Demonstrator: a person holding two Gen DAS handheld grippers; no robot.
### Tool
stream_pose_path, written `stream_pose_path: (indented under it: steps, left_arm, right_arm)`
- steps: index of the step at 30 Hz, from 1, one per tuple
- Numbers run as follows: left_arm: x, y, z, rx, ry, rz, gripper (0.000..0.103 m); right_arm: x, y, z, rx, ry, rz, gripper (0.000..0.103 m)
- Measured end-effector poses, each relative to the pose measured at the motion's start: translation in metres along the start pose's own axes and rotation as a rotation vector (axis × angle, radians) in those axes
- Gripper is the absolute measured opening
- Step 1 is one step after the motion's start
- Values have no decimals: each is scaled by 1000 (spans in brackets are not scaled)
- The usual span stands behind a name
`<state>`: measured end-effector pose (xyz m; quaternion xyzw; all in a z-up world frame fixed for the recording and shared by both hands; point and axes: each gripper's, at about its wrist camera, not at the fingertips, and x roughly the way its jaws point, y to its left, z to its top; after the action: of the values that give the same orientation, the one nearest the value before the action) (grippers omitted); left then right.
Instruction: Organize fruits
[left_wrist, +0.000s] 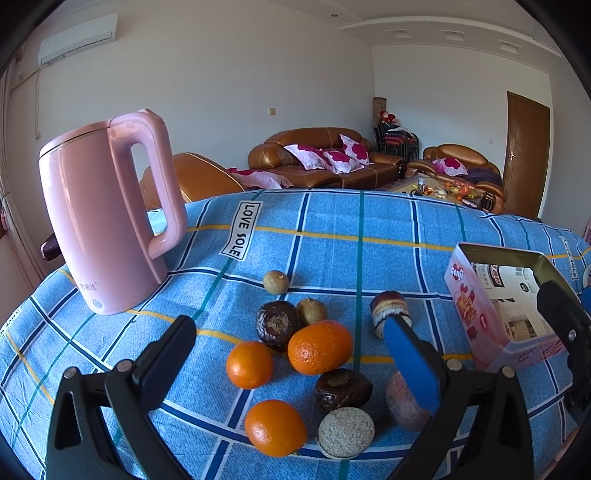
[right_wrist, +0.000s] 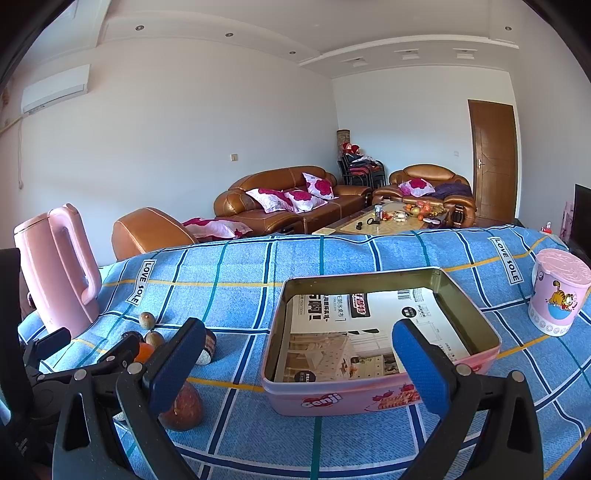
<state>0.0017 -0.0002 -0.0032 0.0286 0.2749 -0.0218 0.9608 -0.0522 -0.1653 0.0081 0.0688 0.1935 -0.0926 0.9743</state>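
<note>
On the blue checked cloth (left_wrist: 332, 229) lies a heap of fruit: three oranges (left_wrist: 319, 347), dark brown round fruits (left_wrist: 277, 325), small greenish fruits (left_wrist: 275, 282) and a purple-skinned fruit (left_wrist: 404, 406). My left gripper (left_wrist: 291, 354) hangs open just above this heap, its fingers on either side of it, holding nothing. The pink tin box (right_wrist: 380, 395), with printed paper inside and no fruit in it, stands to the right of the fruit. My right gripper (right_wrist: 299, 354) is open over the box's near edge, with nothing in it.
A pink kettle (left_wrist: 103, 221) stands at the left back of the cloth. A pink lidded cup (right_wrist: 557, 291) sits at the right. Brown sofas (right_wrist: 295, 199) and a low table are beyond the far edge. The right gripper's black frame (left_wrist: 569, 325) shows at the left view's right side.
</note>
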Motion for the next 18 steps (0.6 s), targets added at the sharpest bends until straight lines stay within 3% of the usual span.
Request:
stream_pose_path:
  steps: [7, 9, 10, 11, 13, 18]
  left_arm:
    - [4, 15, 5, 41, 1, 46, 103]
    - [4, 29, 8, 17, -6, 79, 103]
    - [4, 38, 10, -7, -7, 88, 103]
    - [3, 47, 11, -33, -5, 84, 103]
    - [5, 64, 13, -81, 9, 52, 103]
    - [3, 94, 10, -160, 29, -30, 103]
  right_arm:
    - [-2, 7, -2, -31, -7, 45, 100]
    - [-3, 12, -3, -53, -5, 75, 92]
    - [-2, 15, -4, -67, 6, 94, 82]
    - [0, 18, -5, -79, 23, 116, 72]
    - [5, 23, -7, -91, 69, 174, 62]
    - [13, 38, -15, -99, 160, 321, 61]
